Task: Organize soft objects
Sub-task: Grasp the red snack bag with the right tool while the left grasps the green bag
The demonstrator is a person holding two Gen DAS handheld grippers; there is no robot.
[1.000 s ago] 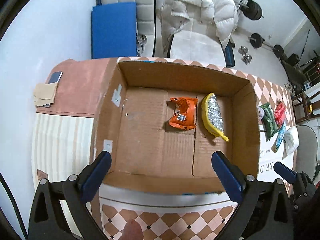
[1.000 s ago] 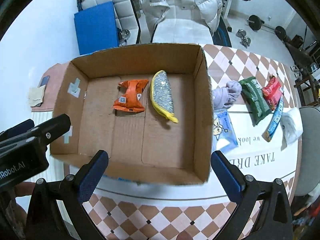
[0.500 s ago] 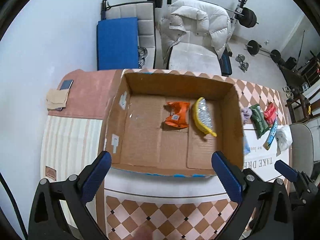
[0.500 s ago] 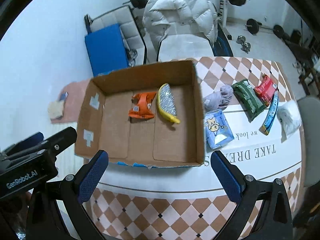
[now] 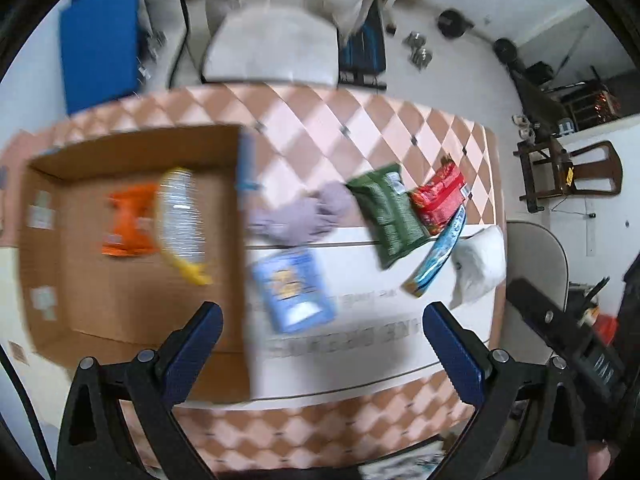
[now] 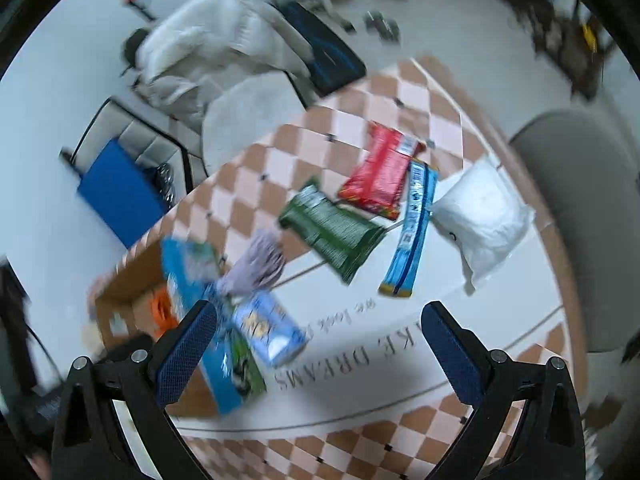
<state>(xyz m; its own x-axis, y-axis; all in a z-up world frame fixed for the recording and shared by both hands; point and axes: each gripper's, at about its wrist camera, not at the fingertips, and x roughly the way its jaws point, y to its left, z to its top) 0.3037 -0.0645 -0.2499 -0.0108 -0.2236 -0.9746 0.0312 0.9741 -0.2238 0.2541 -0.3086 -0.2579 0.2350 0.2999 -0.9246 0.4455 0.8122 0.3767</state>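
Hovering over loose packets (image 6: 334,236), both grippers' fingers (image 5: 192,344) (image 6: 452,352) spread wide, empty

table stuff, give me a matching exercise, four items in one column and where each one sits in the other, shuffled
Items:
1. orange packet
2. green packet
3. white bag
4. light blue packet

Places:
A. on the table just outside the box wall, nearest the left gripper
B. inside the box, beside the sponge
C. far end of the row, next to the long blue packet
D. between the purple cloth and the red packet

Pairs: 1-B, 2-D, 3-C, 4-A
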